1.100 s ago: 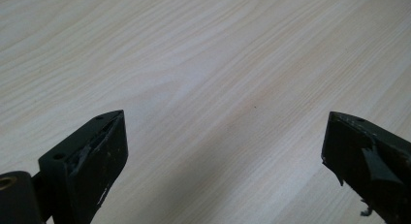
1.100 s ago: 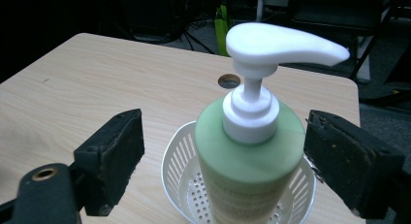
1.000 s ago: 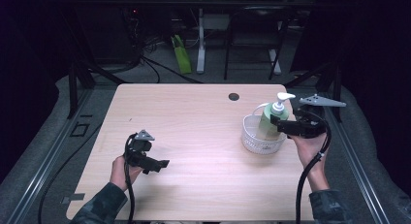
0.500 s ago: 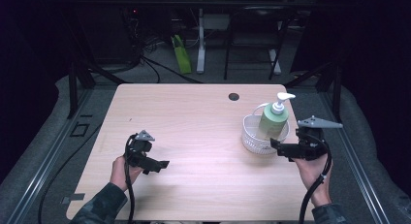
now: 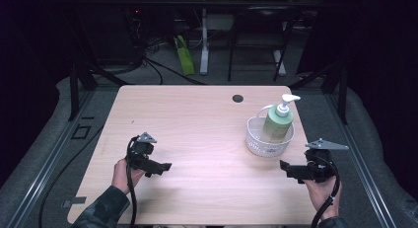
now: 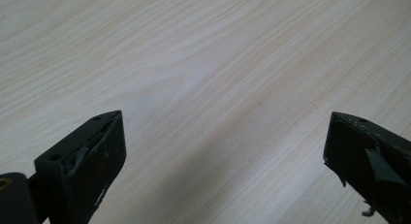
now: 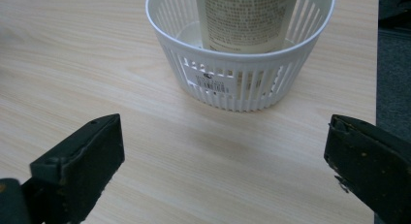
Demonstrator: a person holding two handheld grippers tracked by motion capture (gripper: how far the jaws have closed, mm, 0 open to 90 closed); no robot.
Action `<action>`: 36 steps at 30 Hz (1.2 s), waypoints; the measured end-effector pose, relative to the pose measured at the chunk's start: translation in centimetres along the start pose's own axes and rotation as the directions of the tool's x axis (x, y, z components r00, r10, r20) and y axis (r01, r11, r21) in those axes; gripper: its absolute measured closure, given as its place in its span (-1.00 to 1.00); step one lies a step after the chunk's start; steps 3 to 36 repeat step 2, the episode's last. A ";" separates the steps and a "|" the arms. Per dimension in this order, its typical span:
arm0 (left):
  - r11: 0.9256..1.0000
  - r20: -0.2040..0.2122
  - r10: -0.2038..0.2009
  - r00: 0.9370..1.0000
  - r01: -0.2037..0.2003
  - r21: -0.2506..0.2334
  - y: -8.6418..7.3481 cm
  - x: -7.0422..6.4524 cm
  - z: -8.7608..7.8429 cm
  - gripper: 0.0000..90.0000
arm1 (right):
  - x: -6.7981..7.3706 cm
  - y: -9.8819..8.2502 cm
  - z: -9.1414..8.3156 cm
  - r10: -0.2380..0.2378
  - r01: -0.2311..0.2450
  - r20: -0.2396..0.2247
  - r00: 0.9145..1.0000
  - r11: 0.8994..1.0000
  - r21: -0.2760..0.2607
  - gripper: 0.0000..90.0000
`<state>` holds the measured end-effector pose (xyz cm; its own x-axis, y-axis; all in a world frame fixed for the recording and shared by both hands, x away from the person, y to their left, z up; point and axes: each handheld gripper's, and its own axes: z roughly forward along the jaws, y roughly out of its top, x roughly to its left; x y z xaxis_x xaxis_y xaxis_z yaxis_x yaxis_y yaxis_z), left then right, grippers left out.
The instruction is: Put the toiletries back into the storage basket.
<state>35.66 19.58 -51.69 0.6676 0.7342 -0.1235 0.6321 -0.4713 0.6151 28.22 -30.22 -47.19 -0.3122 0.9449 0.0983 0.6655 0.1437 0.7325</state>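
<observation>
1. One pump bottle [image 5: 277, 122] stands upright in a white slatted basket [image 5: 256, 142] near the right edge of the table [image 5: 197, 119]. Its body is pale green and its pump head is white.
2. From the right tool's own view, the bottle [image 7: 247, 20] sits toward the far side of the basket [image 7: 232, 83], which carries a small label on its near wall.
3. Right tool [image 5: 287, 167] is held low over the table, just in front of the basket and a little to its right, apart from it. Its jaws have just been opening and now stand wide, with bare wood between them.
4. Left tool [image 5: 165, 167] is well apart from the basket, toward the table's front left, held in a hand [image 5: 123, 171] with a dark sleeve. Its jaws are spread wide too, over bare table [image 6: 203, 78].
5. Farther back on the table, left of the bottle's pump, is a small dark round spot [image 5: 238, 98].
6. Beyond the table, a green object [image 5: 184, 61] leans on the floor among cables and stand legs.
</observation>
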 end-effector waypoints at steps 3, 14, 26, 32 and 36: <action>1.000 0.002 0.004 1.000 -0.004 0.002 0.0 0.0 0.1 -0.97 | 0.0 -0.1 0.0 -0.007 0.007 0.013 1.000 1.000 0.006 -0.99; 1.000 0.002 0.004 1.000 -0.004 0.002 0.0 0.0 0.1 -0.97 | 0.0 -0.1 0.0 -0.007 0.007 0.013 1.000 1.000 0.006 -0.99; 1.000 0.002 0.004 1.000 -0.004 0.002 0.0 0.0 0.1 -0.97 | 0.0 -0.1 0.0 -0.007 0.007 0.013 1.000 1.000 0.006 -0.99; 1.000 0.002 0.004 1.000 -0.004 0.002 0.0 0.0 0.1 -0.97 | 0.0 -0.1 0.0 -0.007 0.007 0.013 1.000 1.000 0.006 -0.99; 1.000 0.002 0.004 1.000 -0.004 0.002 0.0 0.0 0.1 -0.97 | 0.0 -0.1 0.0 -0.007 0.007 0.013 1.000 1.000 0.006 -0.99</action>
